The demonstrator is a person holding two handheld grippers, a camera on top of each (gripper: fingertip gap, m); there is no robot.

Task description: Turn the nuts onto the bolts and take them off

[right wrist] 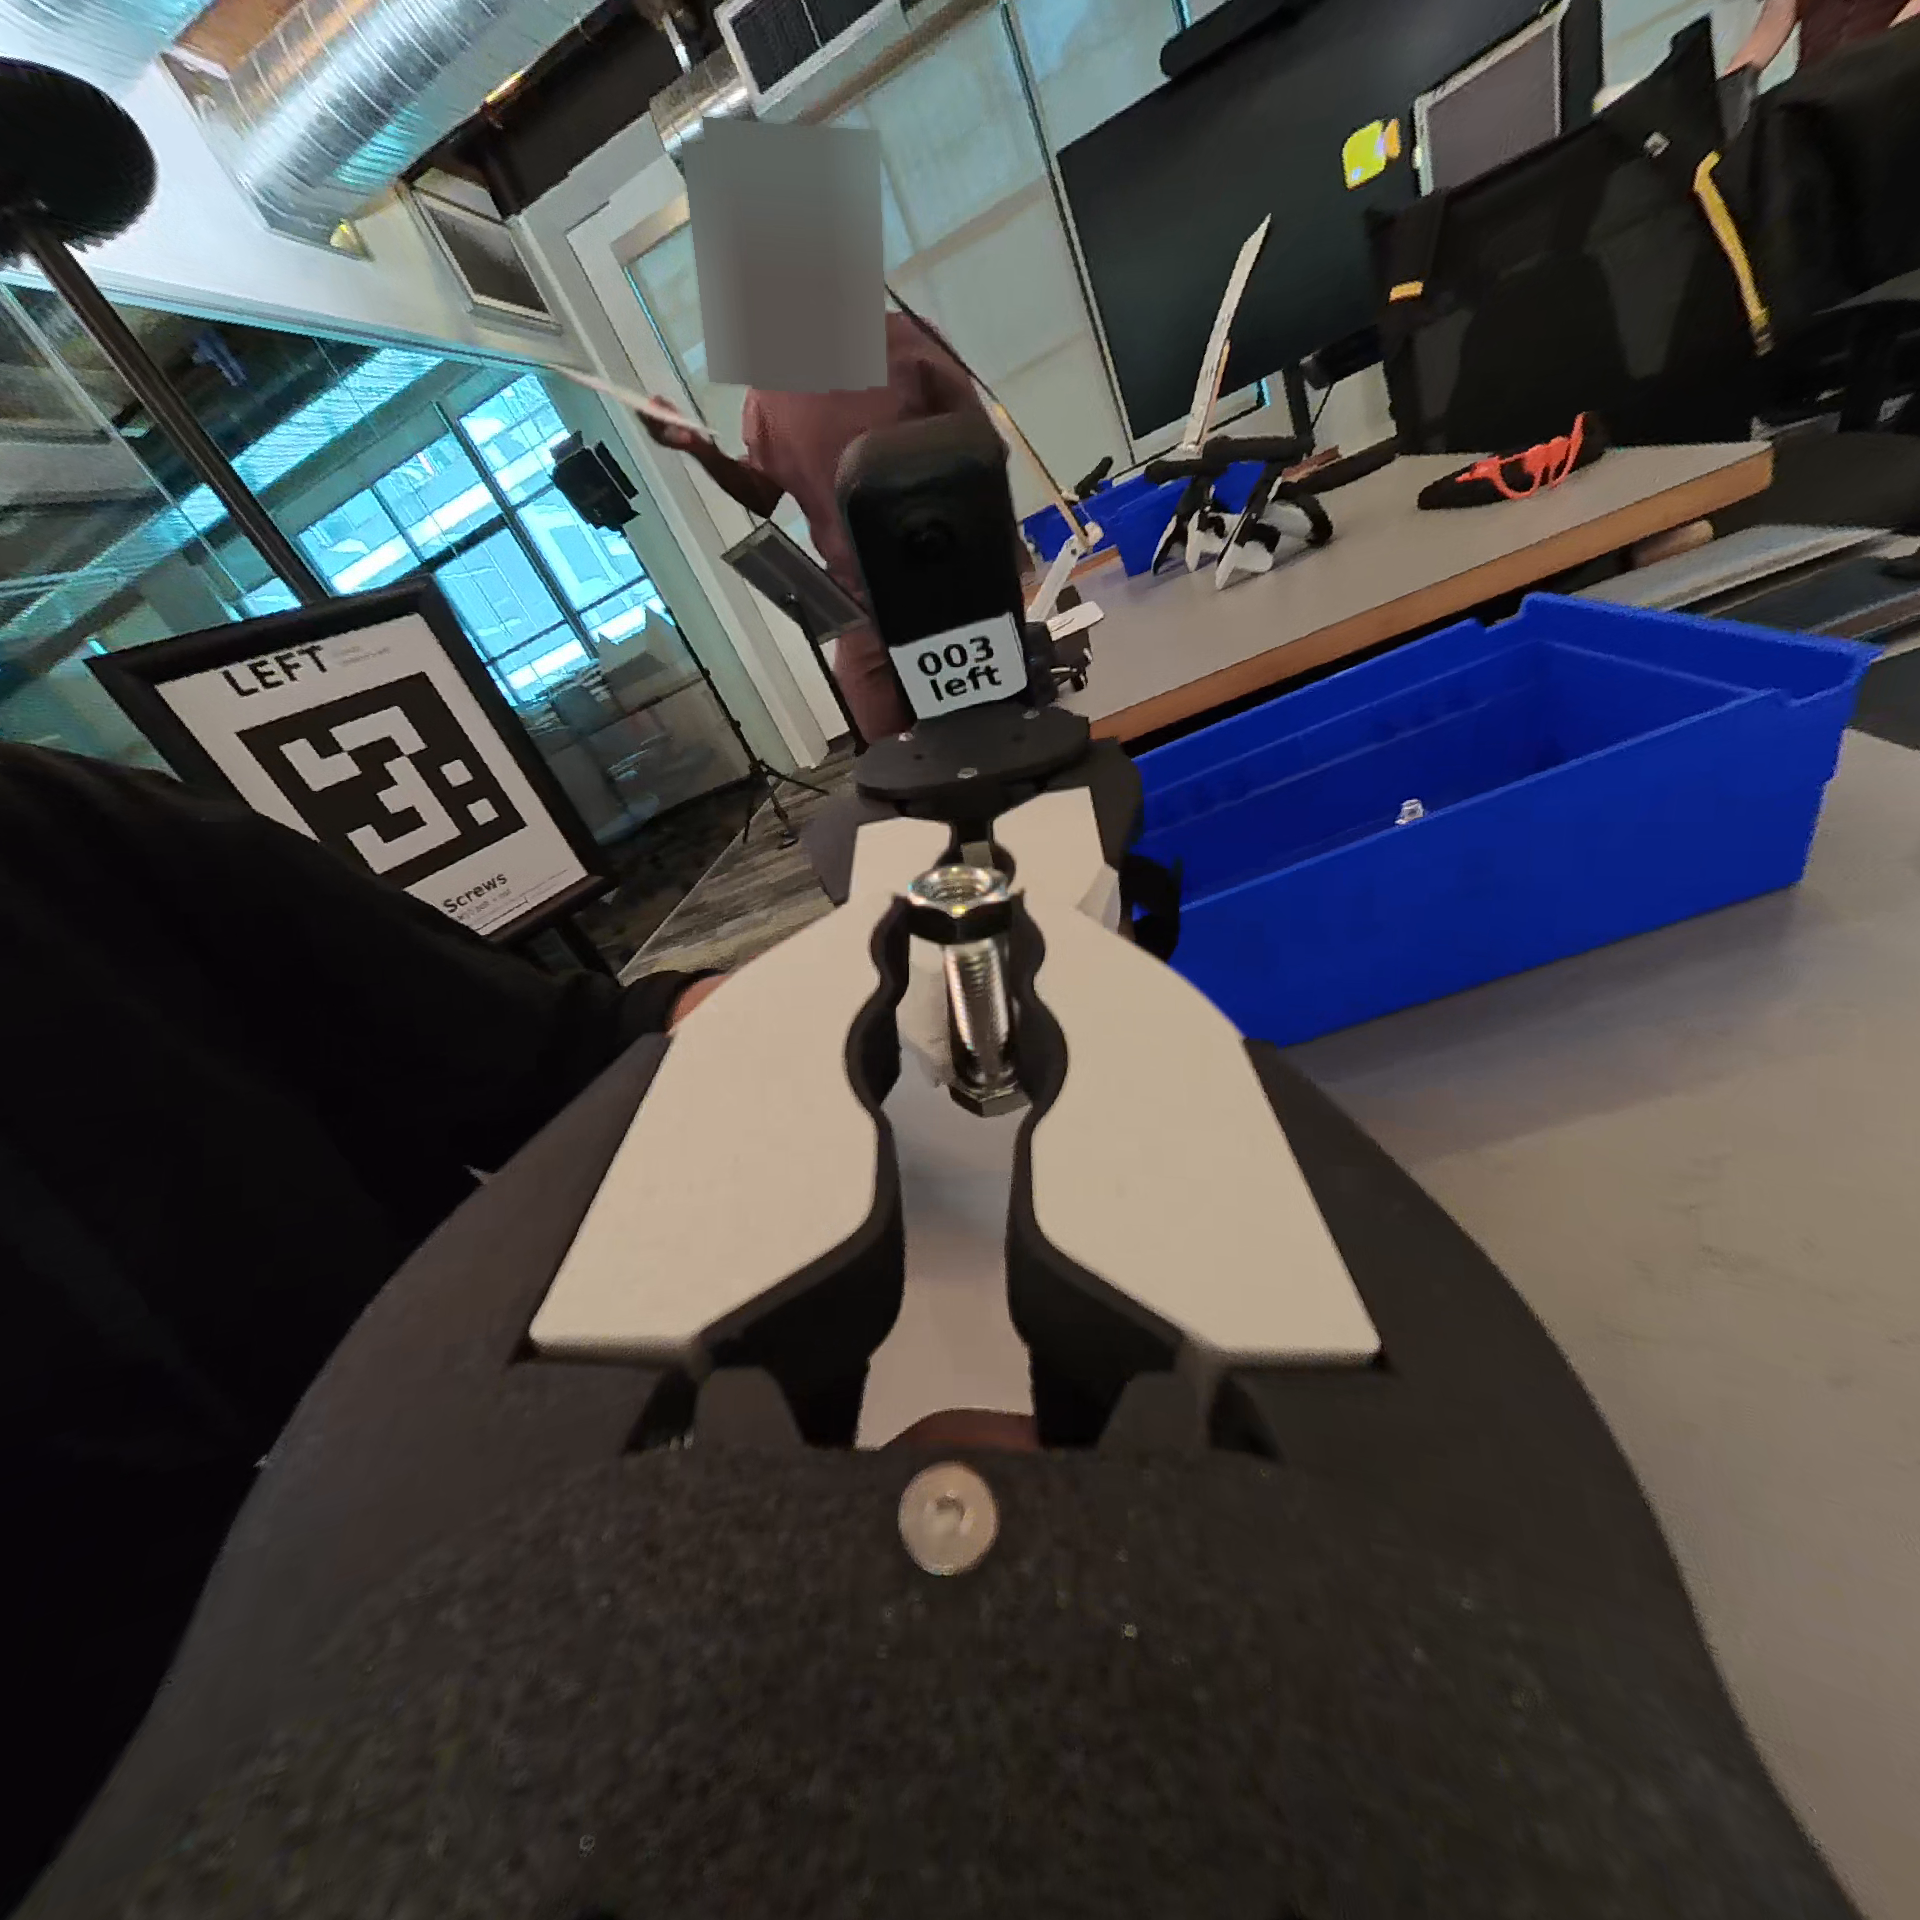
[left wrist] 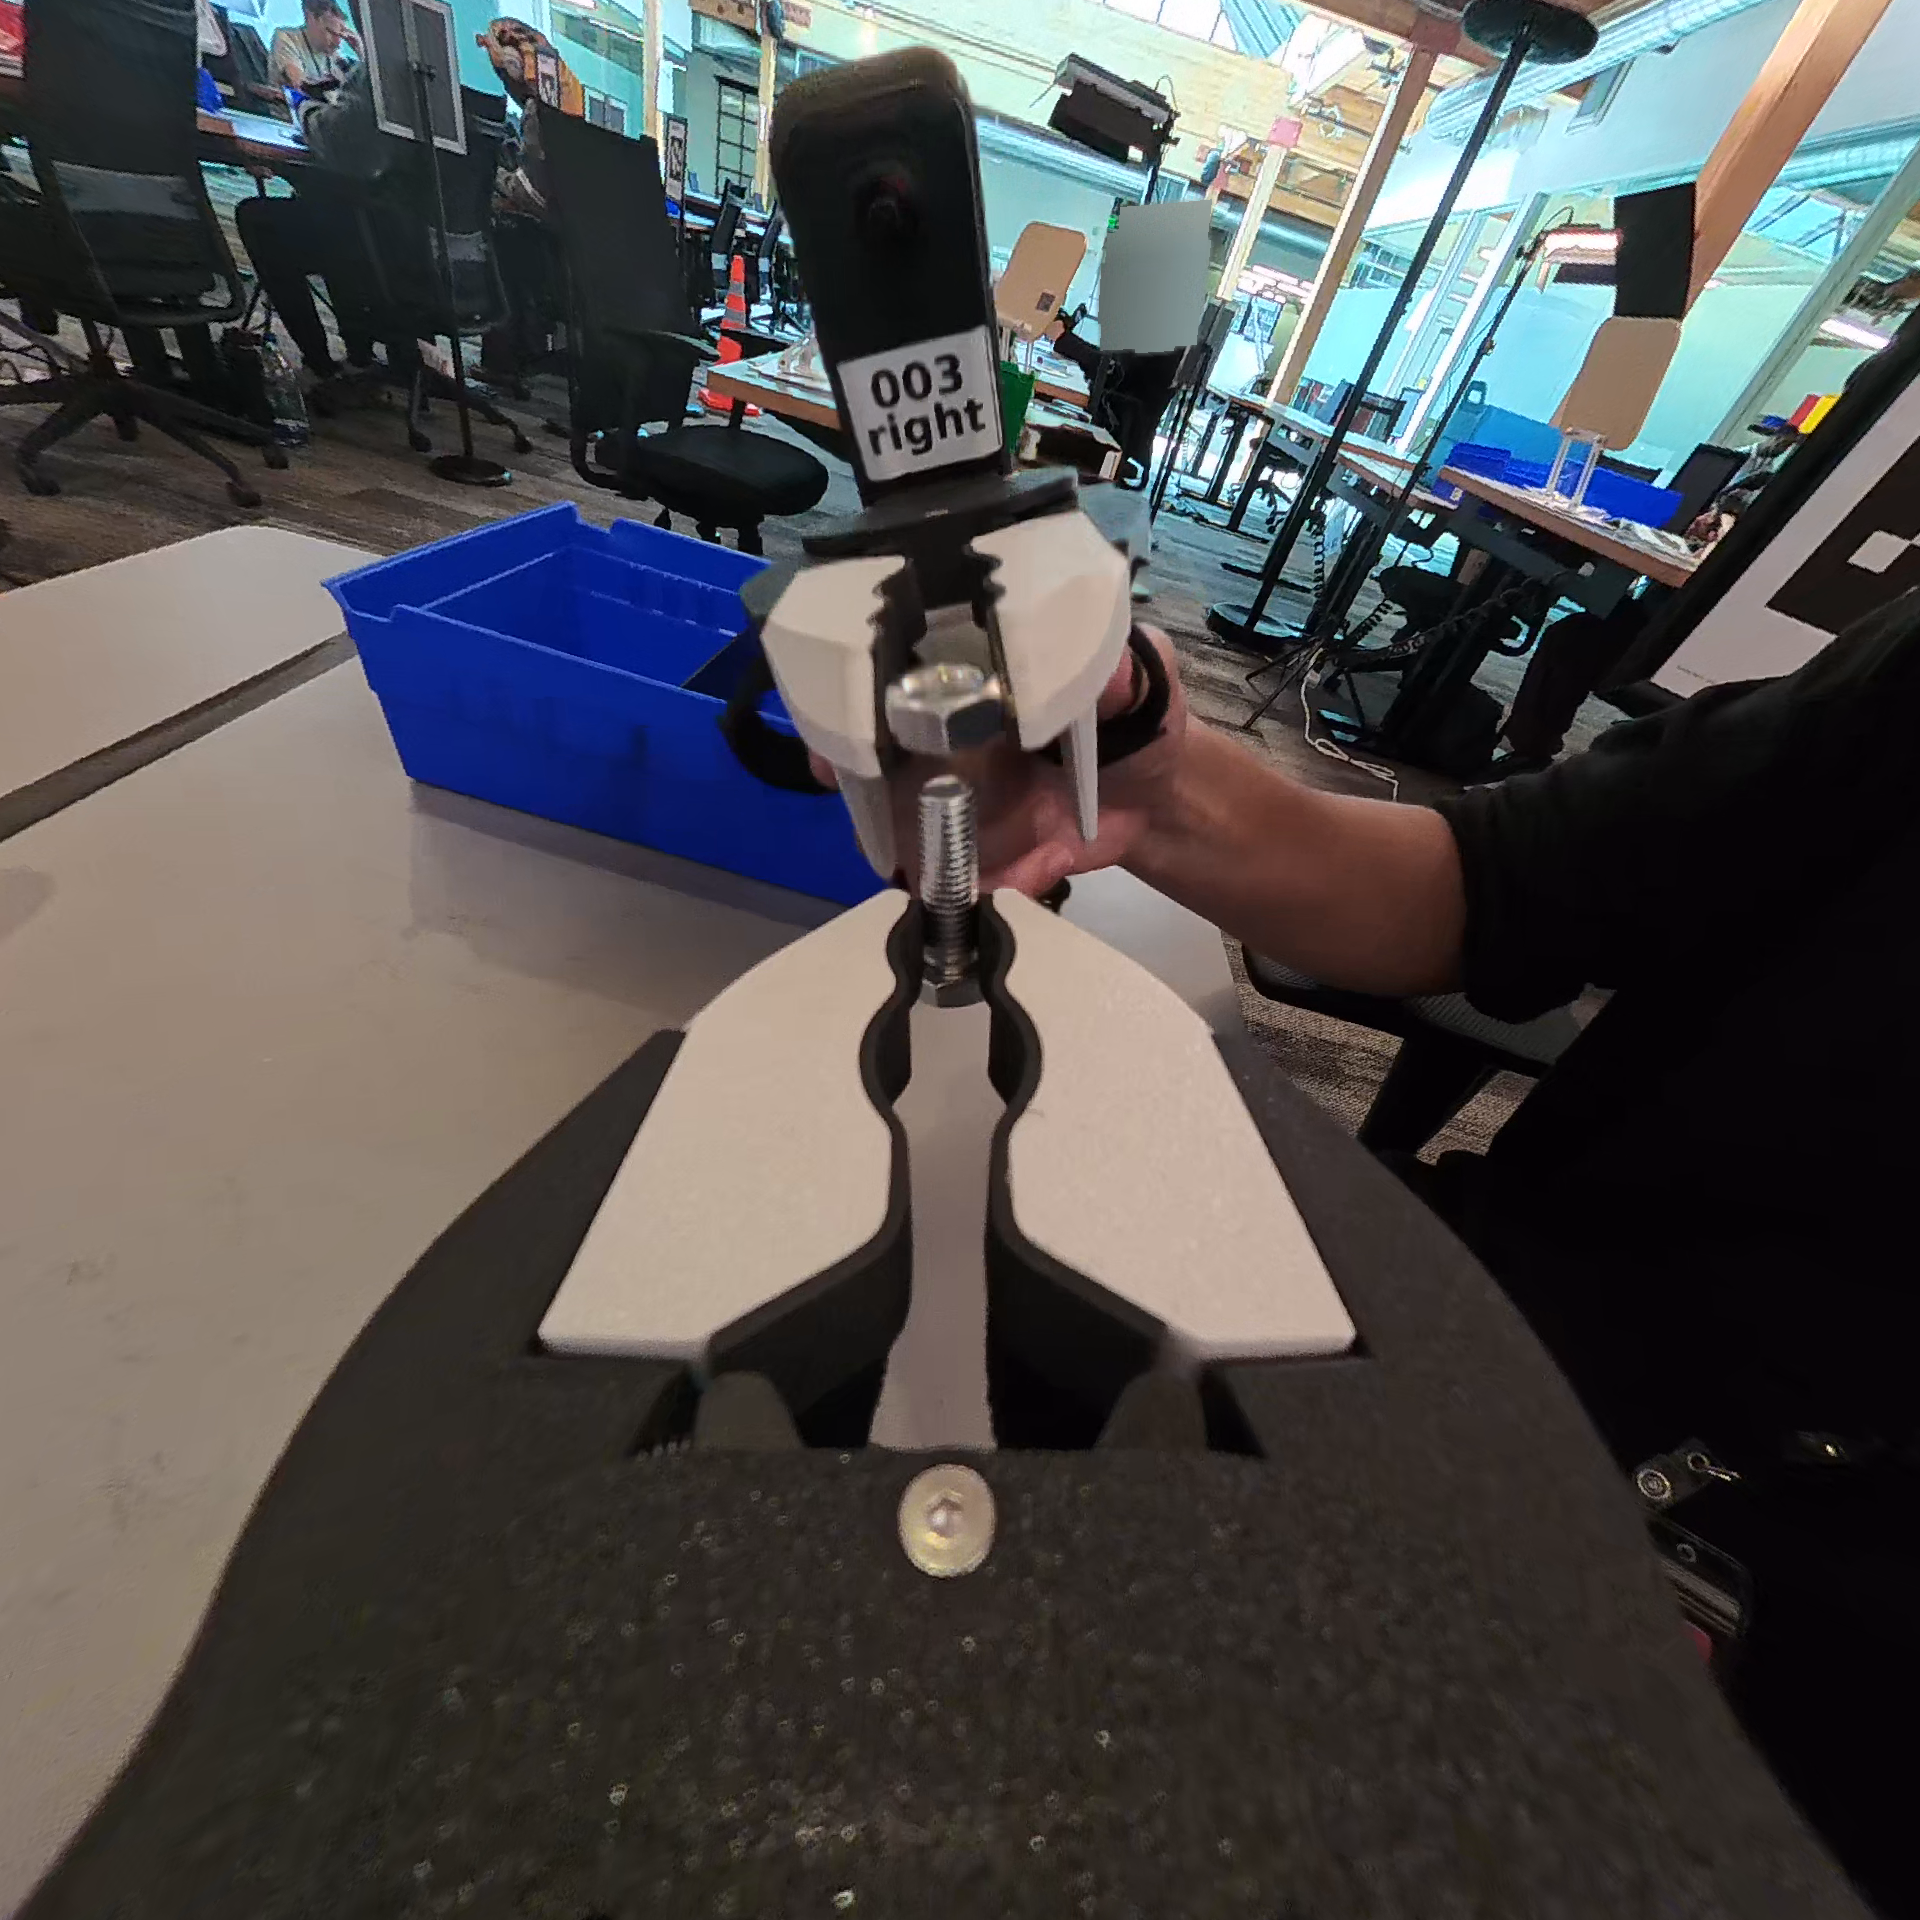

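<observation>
Steel: one bolt [left wrist: 943,842], one nut [right wrist: 958,899], two claws.

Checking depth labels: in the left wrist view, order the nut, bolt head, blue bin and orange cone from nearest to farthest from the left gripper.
1. nut, clamped at the left gripper tips.
2. bolt head, straight ahead, held in the right gripper.
3. blue bin, on the table, ahead and left.
4. orange cone, far back on the floor.

Your two grippers face tip to tip over the grey table [left wrist: 260,1039]; the blue bin [left wrist: 582,675] stands close beside them, the near tabletop lies bare.
</observation>
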